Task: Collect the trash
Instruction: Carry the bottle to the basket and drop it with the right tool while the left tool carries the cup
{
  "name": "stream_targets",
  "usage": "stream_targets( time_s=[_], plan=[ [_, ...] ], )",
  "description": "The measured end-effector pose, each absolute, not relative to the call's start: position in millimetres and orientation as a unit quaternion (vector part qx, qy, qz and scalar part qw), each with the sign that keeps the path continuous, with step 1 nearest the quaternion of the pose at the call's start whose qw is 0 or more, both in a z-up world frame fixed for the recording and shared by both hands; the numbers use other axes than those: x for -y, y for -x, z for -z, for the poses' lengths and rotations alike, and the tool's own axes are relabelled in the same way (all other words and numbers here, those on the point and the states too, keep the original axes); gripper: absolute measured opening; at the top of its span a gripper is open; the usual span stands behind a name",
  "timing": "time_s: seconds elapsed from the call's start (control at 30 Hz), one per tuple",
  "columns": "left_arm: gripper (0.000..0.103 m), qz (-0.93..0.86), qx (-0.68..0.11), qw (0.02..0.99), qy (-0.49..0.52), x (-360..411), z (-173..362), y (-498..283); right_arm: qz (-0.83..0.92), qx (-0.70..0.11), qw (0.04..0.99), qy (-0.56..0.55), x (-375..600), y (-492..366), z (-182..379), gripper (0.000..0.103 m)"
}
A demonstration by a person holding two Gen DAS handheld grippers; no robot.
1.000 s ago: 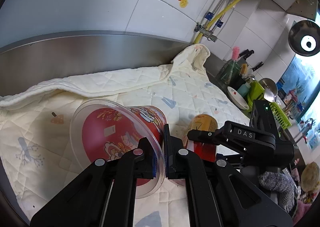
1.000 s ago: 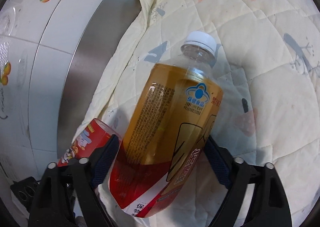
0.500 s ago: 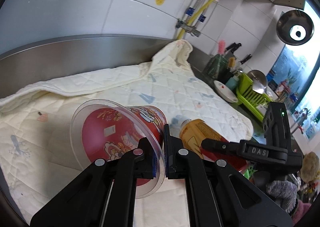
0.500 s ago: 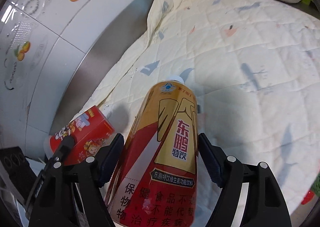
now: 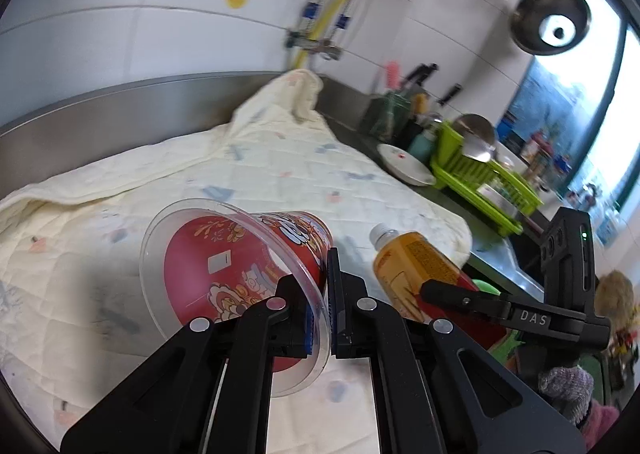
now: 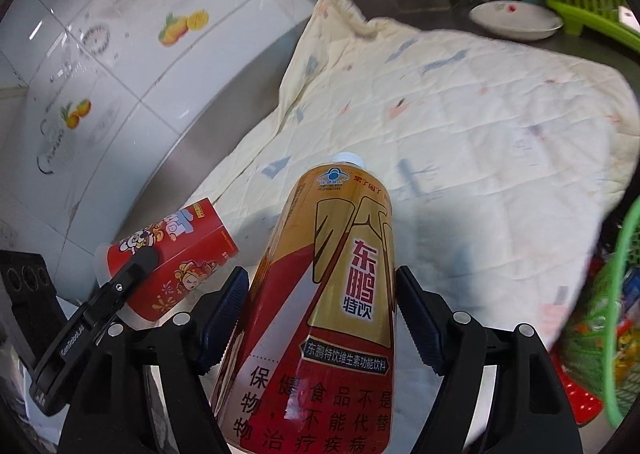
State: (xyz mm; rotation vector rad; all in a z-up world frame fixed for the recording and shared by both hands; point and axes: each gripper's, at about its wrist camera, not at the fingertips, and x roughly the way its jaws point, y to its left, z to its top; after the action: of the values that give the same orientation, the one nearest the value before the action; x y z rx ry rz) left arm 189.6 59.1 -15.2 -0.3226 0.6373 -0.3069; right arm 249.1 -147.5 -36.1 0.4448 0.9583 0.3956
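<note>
The left gripper (image 5: 326, 306), at the bottom centre of its own view, is clamped on the thin clear rim of the red noodle cup (image 5: 236, 282). The cup hangs tipped on its side, mouth toward the camera; pinching the rim is likely the easiest hold on so wide a cup. The right gripper (image 6: 320, 318), bottom centre of its view, has its 2 pads pressed on either flank of the drink bottle (image 6: 336, 294), cap pointing away toward mid-frame; gripping the broad lower body should keep it from swinging. Both items appear lifted clear of the quilted cloth (image 6: 460, 126), which spreads across the frame's middle and right. A green basket (image 6: 612, 314) at the right edge could be where they go.
</note>
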Motion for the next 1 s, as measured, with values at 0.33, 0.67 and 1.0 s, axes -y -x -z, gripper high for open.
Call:
stream_targets(
  time_s=[0.33,0.67,1.0],
  plan=[
    [0.004,0.238,-0.322,0.907,0.126,42.3,11.0,-188.4,-0.085,-0.422,0.878,-0.209,274.2,-195.1,38.5,0.072],
    [0.004,0.31,-0.353,0.878,0.09,147.7,22.7,-186.6,0.03,-0.436,0.883,-0.171,389.1,-156.9,81.7,0.072],
    [0.004,0.346,-0.384,0.854,0.065,215.4,42.6,-193.6,0.072,-0.45,0.873,-0.172,437.2,-150.9,123.0,0.072]
  ],
)
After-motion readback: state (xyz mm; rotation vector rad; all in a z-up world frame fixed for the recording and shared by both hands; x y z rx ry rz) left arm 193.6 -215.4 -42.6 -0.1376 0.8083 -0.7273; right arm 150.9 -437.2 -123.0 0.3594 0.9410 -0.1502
